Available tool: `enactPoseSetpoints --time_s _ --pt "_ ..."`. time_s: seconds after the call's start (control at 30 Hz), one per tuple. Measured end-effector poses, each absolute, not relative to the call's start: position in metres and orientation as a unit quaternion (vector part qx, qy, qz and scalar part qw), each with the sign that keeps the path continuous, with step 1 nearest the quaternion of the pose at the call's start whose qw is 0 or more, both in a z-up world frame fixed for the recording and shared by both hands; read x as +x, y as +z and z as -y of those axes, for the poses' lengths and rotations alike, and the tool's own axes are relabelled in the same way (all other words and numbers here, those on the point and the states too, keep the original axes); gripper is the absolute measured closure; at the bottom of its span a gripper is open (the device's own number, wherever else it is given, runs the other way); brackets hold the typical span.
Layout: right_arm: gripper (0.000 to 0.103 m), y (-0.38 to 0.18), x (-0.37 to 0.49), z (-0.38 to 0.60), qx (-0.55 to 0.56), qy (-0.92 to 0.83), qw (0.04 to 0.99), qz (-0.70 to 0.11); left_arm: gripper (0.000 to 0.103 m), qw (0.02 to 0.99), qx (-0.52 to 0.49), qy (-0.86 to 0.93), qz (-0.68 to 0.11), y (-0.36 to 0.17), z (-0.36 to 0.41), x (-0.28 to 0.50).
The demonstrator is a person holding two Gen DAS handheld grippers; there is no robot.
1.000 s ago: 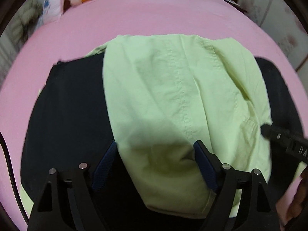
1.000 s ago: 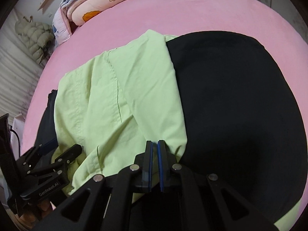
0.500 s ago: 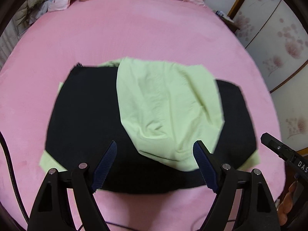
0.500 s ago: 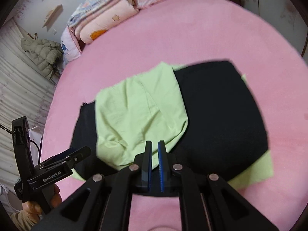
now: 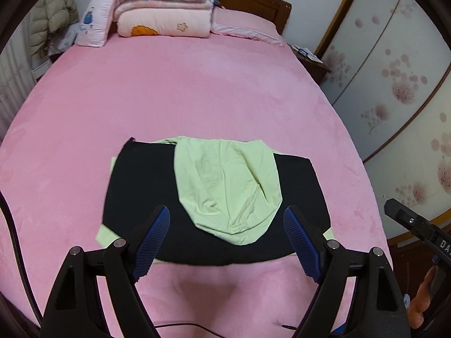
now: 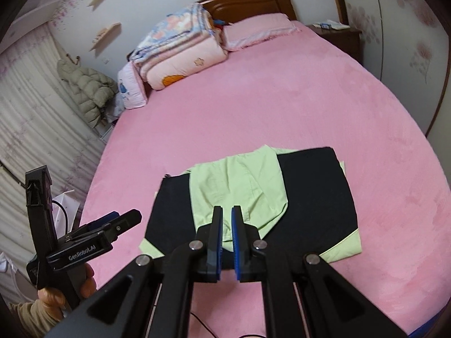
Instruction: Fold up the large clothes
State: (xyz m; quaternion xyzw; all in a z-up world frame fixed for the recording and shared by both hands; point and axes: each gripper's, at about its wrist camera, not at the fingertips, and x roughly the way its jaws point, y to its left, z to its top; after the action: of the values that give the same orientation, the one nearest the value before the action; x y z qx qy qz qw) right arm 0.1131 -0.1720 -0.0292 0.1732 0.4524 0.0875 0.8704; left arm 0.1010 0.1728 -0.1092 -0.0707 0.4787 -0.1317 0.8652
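A folded black and light-green garment [image 5: 217, 197] lies flat on the pink bed [image 5: 183, 98], near its front edge. A light-green flap [image 5: 228, 186] lies draped over the black middle. It also shows in the right wrist view [image 6: 253, 197]. My left gripper [image 5: 227, 236] is open and empty, held above and in front of the garment. My right gripper [image 6: 227, 236] is nearly shut with a narrow gap and holds nothing, also above the garment's near edge. Each gripper shows at the edge of the other's view [image 6: 93, 242] [image 5: 414, 225].
Folded quilts and pillows [image 5: 163, 11] are stacked at the head of the bed by the wooden headboard [image 5: 253, 2]. A wardrobe with flower print [image 5: 394, 70] stands to the right. A puffy coat [image 6: 87, 93] hangs on the left. A thin cable [image 5: 180, 325] lies at the bed's front edge.
Both grippers have pulled back and up from the garment. The right gripper let go of the green flap, which now lies on the black part.
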Motion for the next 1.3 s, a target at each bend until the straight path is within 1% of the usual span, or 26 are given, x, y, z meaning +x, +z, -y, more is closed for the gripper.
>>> enactPoseSetpoints --time_s 0.23,0.47,0.63,0.77,0.93,1.3 --pt "0.097 -0.01 0.092 0.165 0.161 0.146 0.862 -0.459 0.021 0.859 -0.093 -0.096 -0.494 -0.096 -0.185 0.062" --pt "0.097 -0.011 0.076 0.151 0.134 0.195 0.85 -0.47 0.021 0.856 -0.113 -0.048 -0.503 -0.113 -0.196 0.034" --pt "0.097 -0.032 0.071 0.137 0.133 0.22 0.83 -0.495 0.021 0.842 -0.132 -0.026 -0.522 -0.144 -0.208 0.035" --pt "0.097 -0.06 0.072 0.124 0.104 0.21 0.827 -0.511 0.021 0.83 -0.153 -0.006 -0.536 -0.18 -0.221 0.043" --pt "0.097 -0.098 0.082 0.114 0.094 0.189 0.829 -0.518 0.021 0.82 -0.19 0.002 -0.54 -0.227 -0.239 0.055" --pt "0.097 -0.163 0.109 0.095 0.091 0.152 0.848 -0.499 0.021 0.8 -0.257 0.015 -0.542 -0.309 -0.262 0.08"
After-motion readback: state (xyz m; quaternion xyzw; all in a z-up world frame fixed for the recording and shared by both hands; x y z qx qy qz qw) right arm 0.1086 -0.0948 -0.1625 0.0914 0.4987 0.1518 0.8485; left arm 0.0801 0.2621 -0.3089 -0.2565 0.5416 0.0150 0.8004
